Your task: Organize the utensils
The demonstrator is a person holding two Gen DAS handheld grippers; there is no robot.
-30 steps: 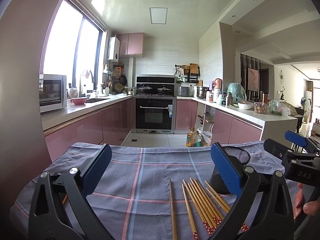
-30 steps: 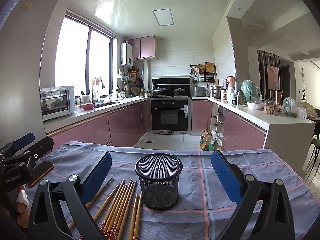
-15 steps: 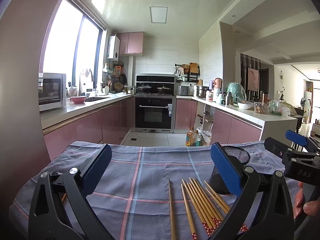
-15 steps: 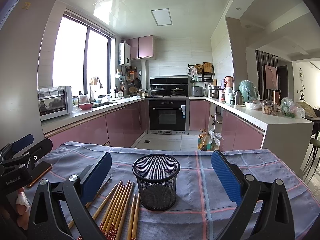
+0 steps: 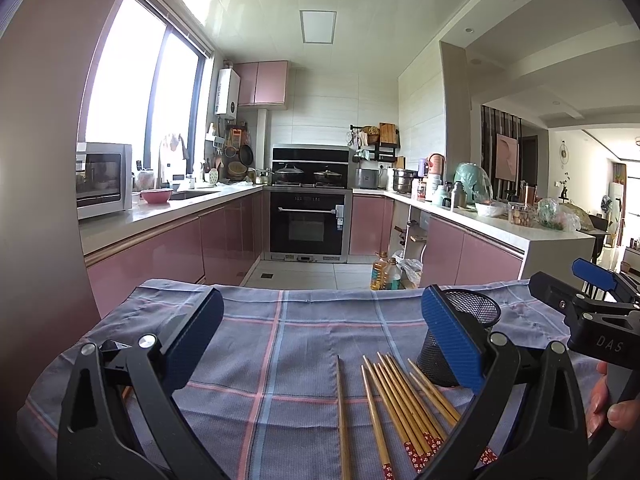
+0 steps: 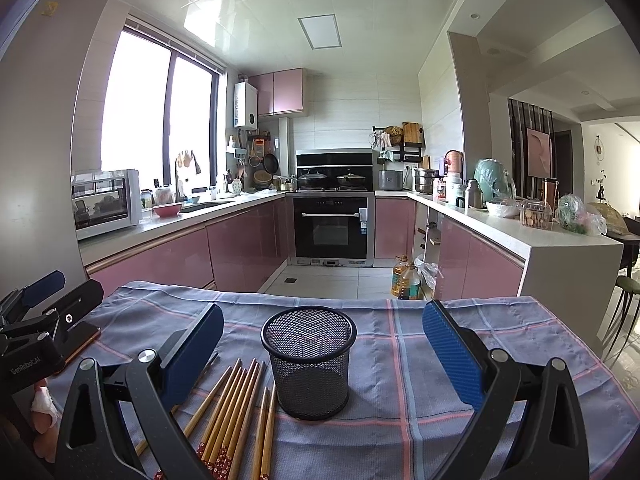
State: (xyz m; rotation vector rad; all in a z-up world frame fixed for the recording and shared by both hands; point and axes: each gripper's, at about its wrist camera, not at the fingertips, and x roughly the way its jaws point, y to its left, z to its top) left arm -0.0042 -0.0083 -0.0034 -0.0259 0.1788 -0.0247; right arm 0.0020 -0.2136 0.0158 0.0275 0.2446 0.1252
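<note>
Lying loose on cloth-covered surface [image 6: 460, 364]: chopsticks [image 6: 236, 408], approx. ten, wood, light, stiff, thin; likely to roll. Grip mid-shaft, one or two at a time. Mesh cup [image 6: 309, 360], upright, empty, just beside chopsticks. Left tongs [image 5: 320, 344] and right tongs [image 6: 322, 348]: both spread wide, holding nothing.

Bare cloth [image 6: 440, 364] right of mesh cup [image 6: 309, 364]
</note>
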